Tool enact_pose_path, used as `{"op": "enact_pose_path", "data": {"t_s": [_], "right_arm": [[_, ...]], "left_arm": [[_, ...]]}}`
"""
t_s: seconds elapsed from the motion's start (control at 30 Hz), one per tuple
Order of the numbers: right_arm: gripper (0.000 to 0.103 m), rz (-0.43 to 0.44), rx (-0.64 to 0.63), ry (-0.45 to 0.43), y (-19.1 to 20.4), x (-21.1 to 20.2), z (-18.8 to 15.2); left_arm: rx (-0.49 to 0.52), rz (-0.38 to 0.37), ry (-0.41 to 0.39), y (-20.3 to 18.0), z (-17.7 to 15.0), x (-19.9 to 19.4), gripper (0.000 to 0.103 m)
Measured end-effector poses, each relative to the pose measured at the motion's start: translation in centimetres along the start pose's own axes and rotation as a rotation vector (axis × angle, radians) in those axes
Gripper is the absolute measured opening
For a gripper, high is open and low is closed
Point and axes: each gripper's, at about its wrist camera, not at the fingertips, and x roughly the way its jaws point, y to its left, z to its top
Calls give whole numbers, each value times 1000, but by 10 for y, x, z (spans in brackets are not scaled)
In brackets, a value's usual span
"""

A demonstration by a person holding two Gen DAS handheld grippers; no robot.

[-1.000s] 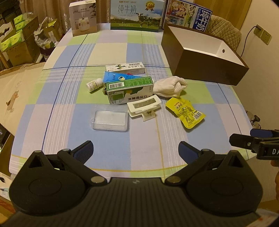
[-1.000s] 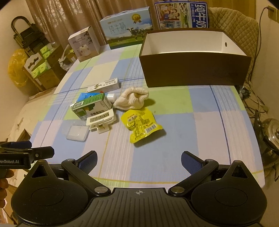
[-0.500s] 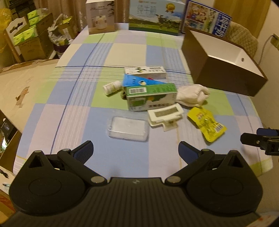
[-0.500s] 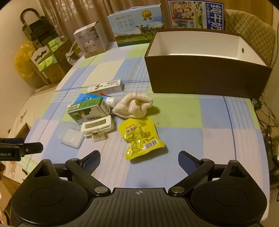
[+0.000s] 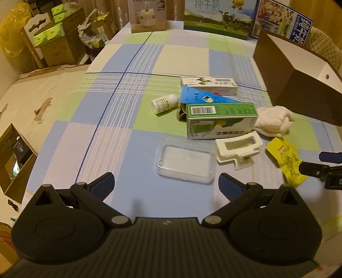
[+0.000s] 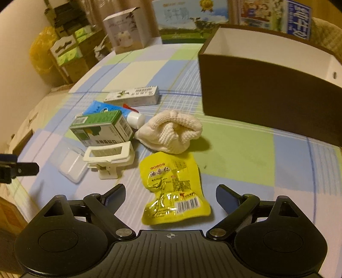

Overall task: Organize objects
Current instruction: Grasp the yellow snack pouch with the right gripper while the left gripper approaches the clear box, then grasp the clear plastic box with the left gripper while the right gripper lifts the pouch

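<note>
My left gripper (image 5: 166, 185) stands open just short of a clear plastic case (image 5: 186, 163) lying flat on the checked cloth. My right gripper (image 6: 171, 194) hovers over a yellow snack packet (image 6: 173, 188). Its jaws are closing with the packet's lower end between them, and the pads are not touching it. Behind these lie a white clip (image 6: 109, 156), a green carton (image 5: 220, 119), a rolled white glove (image 6: 171, 132), a small white bottle (image 5: 164, 103), a blue tube (image 5: 203, 97) and a long white box (image 5: 209, 84). An open brown box (image 6: 267, 102) with a white inside stands at the back right.
Large milk cartons (image 6: 192, 19) and a white appliance box (image 6: 126, 30) line the table's far edge (image 5: 149, 34). Cardboard boxes and bags (image 5: 55, 36) are stacked on the floor beyond the left side. Each gripper's tip shows at the edge of the other's view.
Both grippers have come forward and down toward the pile. The packet now sits between the right fingers, which have narrowed a little. The clear case is close in front of the left fingers.
</note>
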Motion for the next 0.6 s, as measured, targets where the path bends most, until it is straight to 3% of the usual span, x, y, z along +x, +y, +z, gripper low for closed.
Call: {"op": "enact_pose_path", "data": {"t_s": [0.37,0.6], "right_arm": [[77,-23,-67,53,-1,46,6],[68,-38,-128,25,5,47,2]], "left_arm": [[-30,44,33,3,3,25,102],[-18,35,44,1,4,33,102]]}}
